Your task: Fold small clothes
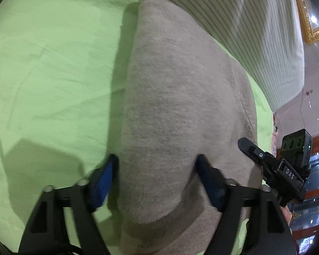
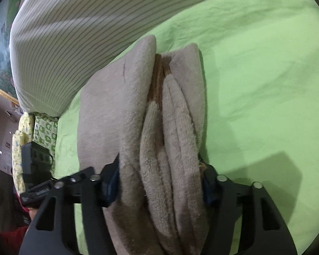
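Observation:
A beige fleece garment (image 1: 176, 97) is folded into a thick bundle on a light green sheet (image 1: 53, 63). My left gripper (image 1: 157, 174) is shut on one end of the bundle, its blue pads (image 1: 104, 182) pressing both sides. My right gripper (image 2: 159, 182) is shut on the other end of the garment (image 2: 172, 131), where several folded layers and a brown inner strip (image 2: 158, 78) show between the fingers. The right gripper also shows in the left wrist view (image 1: 274, 165), at the garment's right edge.
A white striped pillow or duvet (image 1: 255, 27) lies along the far side of the sheet, right behind the garment. Patterned green and white cushions (image 2: 40, 133) sit at the bed's edge. A gold picture frame (image 1: 308, 21) and glossy floor lie beyond.

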The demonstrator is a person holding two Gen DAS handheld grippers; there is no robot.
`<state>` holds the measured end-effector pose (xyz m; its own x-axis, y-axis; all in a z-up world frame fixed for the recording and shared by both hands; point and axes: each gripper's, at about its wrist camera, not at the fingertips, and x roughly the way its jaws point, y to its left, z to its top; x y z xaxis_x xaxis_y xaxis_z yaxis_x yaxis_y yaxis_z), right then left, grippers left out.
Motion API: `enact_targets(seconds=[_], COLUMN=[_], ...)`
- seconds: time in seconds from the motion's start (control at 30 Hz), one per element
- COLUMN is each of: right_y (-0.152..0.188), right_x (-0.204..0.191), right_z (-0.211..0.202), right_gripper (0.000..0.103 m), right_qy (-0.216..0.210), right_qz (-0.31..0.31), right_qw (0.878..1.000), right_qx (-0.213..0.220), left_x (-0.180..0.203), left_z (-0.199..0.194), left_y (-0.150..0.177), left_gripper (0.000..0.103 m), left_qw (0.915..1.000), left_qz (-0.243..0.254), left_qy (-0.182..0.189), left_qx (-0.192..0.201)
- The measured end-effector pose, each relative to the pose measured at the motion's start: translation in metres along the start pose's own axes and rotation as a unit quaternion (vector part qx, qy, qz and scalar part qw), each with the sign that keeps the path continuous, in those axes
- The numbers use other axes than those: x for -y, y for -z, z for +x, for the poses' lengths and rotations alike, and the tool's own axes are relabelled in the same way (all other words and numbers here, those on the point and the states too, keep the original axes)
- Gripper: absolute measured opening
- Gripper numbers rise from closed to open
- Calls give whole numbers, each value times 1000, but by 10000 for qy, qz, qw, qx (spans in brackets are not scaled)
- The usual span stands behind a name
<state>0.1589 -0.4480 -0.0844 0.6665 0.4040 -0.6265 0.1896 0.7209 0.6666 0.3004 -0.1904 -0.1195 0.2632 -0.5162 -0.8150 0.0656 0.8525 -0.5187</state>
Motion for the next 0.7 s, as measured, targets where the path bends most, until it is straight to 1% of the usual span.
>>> enact_targets(seconds=[0.03,0.07,0.1,0.13,0.17,0.23,0.33,0.43,0.5,0.6,0.67,0.7], right_y=[1,3,5,7,9,13,25,42,57,79,93,103], right_x=[0,-2,-4,-8,-14,-31,-63,-94,-114,-142,-158,-166], right_z=[-2,-6,-9,-12,-15,-21,-25,-24,-19,-6,4,11], right_gripper=[48,44,41,41,40,38,37,37,37,37,37,37], right_qy=[-64,-156,-229,-282,-336,-501,-681,-1024,-1275,-1573,-1657,-1699], right_qz=[33,65,55,30,-12,-119,-406,-501,-572,-770,-913,-951], right_qw=[10000,9998,9997,9996,9994,9986,9968,9935,9902,9844,9815,9801], right_qx=[14,43,64,86,110,132,104,60,-1,-157,-289,-391], left_x=[2,3,4,4,4,4,0,-17,-36,-61,-74,-87], left_z=[-1,-2,-5,-9,-16,-31,-67,-111,-144,-187,-209,-223], left_y=[0,2,3,5,7,13,24,34,44,63,77,85], left_gripper=[58,52,48,42,39,37,35,35,35,35,35,35], left_qw=[10000,10000,9999,9999,9998,9995,9983,9962,9948,9933,9917,9913], left_qz=[14,42,56,49,29,20,44,-31,-73,-31,86,93], left_qy=[1,-8,5,35,77,85,47,52,33,-142,-330,-393], left_qx=[34,70,95,134,200,308,587,867,1012,1150,1241,1254])
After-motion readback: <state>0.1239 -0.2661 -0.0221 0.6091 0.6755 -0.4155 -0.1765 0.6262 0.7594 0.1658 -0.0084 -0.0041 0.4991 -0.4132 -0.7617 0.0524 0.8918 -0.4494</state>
